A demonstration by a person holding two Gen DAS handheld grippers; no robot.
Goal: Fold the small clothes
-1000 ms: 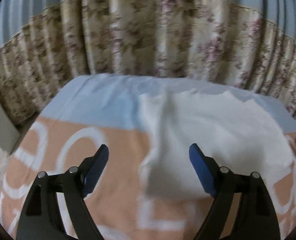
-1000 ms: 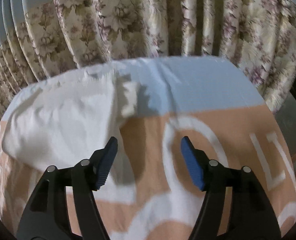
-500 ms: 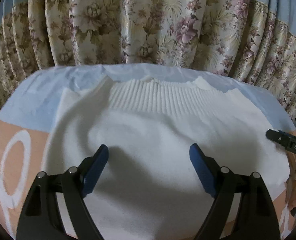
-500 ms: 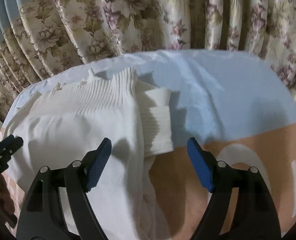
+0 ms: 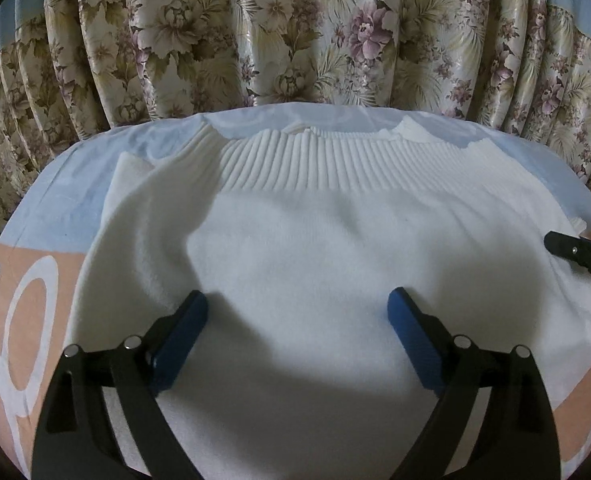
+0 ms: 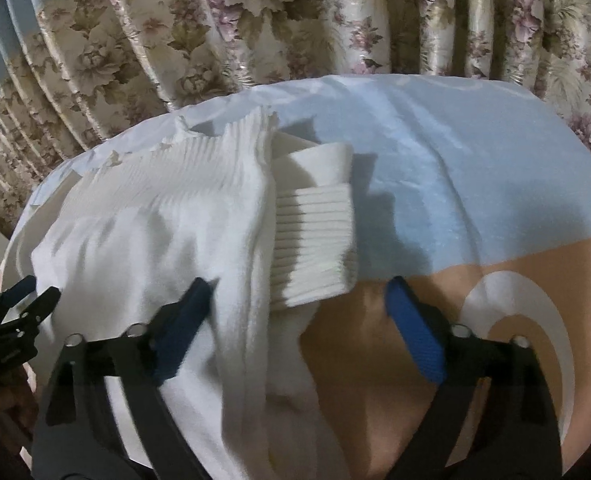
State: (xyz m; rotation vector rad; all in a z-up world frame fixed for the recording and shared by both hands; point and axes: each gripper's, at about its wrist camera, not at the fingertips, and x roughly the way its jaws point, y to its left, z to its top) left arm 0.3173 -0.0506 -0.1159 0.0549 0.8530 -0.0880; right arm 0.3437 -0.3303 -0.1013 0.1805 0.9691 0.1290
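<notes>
Both my grippers, left (image 5: 297, 314) and right (image 6: 297, 302), hang with jaws spread, gripping nothing, over the white sweater (image 5: 335, 248). It lies flat near the bed's (image 6: 475, 168) far edge, by the curtain (image 5: 295, 32), ribbed hem away from me, apparently laid out for folding. A cuff (image 6: 315, 248) sticks out on its right side, between my right jaws. My tools hide the sweater's near edge.

Both views are taken from low and close above the bed (image 5: 55, 208), looking forward toward the floral curtain (image 5: 295, 32). The white sweater (image 5: 315, 248) is centred in the left wrist view; its right edge is seen in the right wrist view. Sweater, bed and curtain are shared.
</notes>
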